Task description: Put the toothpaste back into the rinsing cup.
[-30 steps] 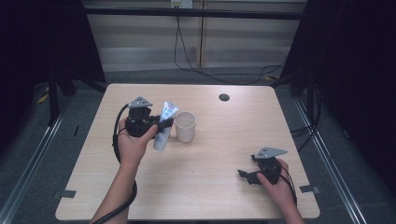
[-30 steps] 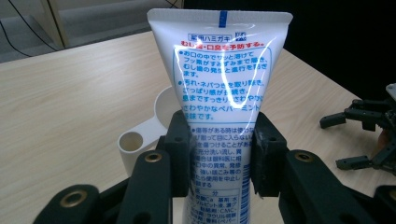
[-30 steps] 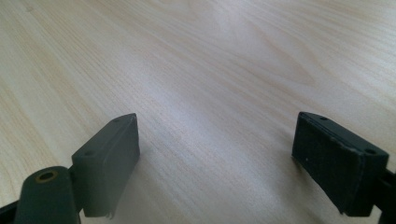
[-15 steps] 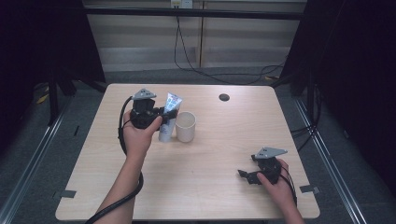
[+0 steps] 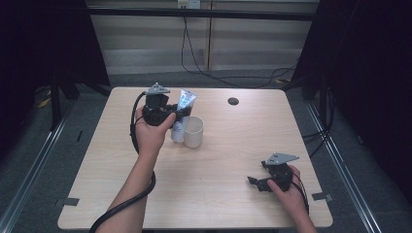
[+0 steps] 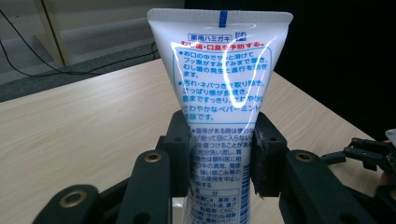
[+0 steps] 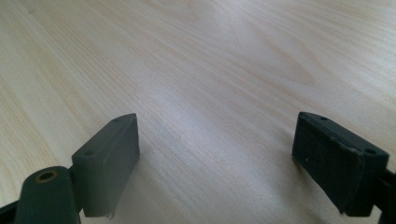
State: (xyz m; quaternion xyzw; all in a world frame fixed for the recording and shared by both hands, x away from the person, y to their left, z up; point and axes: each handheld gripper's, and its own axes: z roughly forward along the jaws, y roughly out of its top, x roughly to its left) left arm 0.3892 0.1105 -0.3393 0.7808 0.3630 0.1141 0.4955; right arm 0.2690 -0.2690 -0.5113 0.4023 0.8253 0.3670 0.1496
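High view: L gripper point(image 5: 179, 115) clamped a white toothpaste tube point(image 5: 181, 116), upright, crimped end up, just beside and left of a cream cup point(image 5: 193, 131) on the wooden table point(image 5: 233, 145). R gripper point(image 5: 256, 181) sat near the table's front-right corner, well apart from both.

L gripper view: both pads point(image 6: 264, 154) pressed the tube point(image 6: 219, 93) at mid-body, print facing cam.

R gripper view: jaws stood wide apart w/ nothing between, just bare tabletop point(image 7: 210, 70).

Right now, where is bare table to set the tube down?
Bare wood lies between the cup and the right hand-held gripper, and behind the cup toward the dark disc. It's crowded where the left hand-held gripper holds the tube.
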